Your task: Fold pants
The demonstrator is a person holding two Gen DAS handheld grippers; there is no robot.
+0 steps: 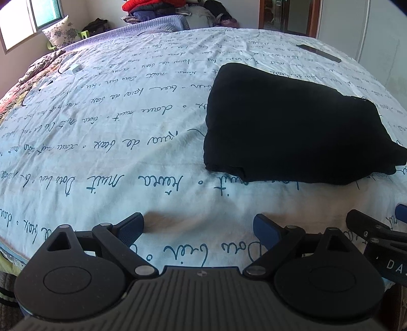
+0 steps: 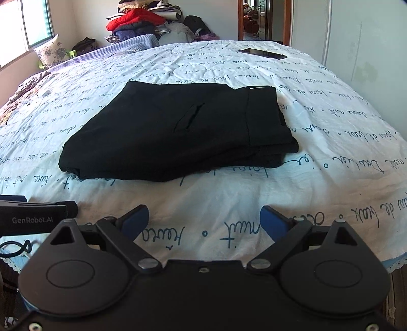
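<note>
Black pants (image 2: pixel 178 132) lie folded into a compact stack on the white bedspread with blue script (image 2: pixel 330 142). A back pocket slit and the waistband face up. In the left wrist view the pants (image 1: pixel 292 127) sit ahead and to the right. My left gripper (image 1: pixel 198 226) is open and empty, low over the bed's near edge. My right gripper (image 2: pixel 204 219) is open and empty, just short of the pants. Part of the right gripper (image 1: pixel 376 229) shows at the right of the left wrist view.
A dark phone (image 2: pixel 262 53) lies on the far right of the bed. A pile of clothes (image 2: pixel 142 23) sits beyond the bed's far end. A flowered pillow (image 2: pixel 51 51) leans by the window at left. An open doorway (image 2: pixel 262 20) is behind.
</note>
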